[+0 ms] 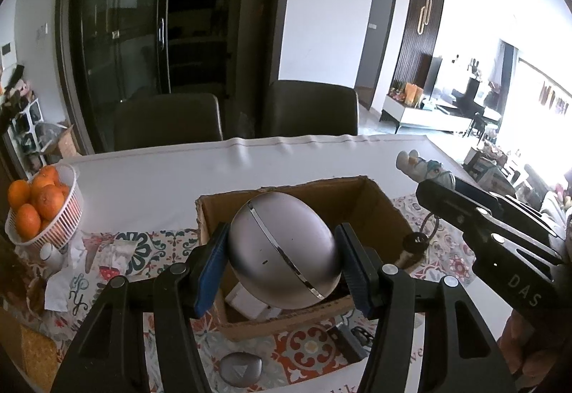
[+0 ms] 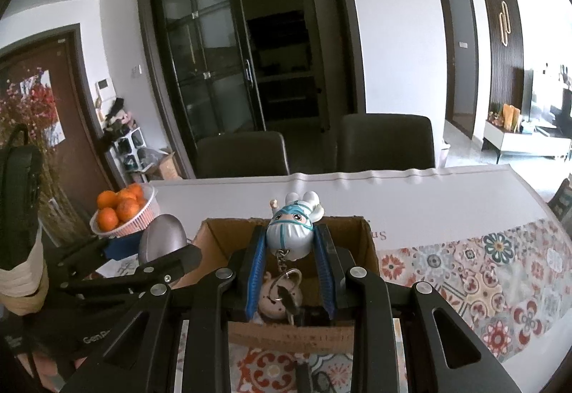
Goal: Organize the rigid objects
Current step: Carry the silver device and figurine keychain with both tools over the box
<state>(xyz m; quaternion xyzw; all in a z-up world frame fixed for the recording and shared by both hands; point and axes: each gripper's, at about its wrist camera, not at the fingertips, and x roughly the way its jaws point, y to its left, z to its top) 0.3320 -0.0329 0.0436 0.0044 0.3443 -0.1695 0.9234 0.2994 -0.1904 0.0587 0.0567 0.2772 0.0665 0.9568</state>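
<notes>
L gripper (image 1: 282, 271) clamps grey egg (image 1: 282, 250) over box (image 1: 379, 210), frame centre | R gripper (image 2: 289, 268) pinches doll keychain (image 2: 293, 232) above box (image 2: 368, 250), centre | box: few bits in already | left: drop both; grey pebble (image 1: 240, 369) lower centre on table, still out

The left gripper (image 1: 284, 259) is reaching forward, its jaws pressing on both sides of a silver egg-shaped case (image 1: 282, 250) and holding it aloft. The right gripper (image 2: 290, 264) is reaching forward close alongside, its jaws clamping a small figurine keychain (image 2: 291, 232), with the ring and keys dangling between them.
</notes>
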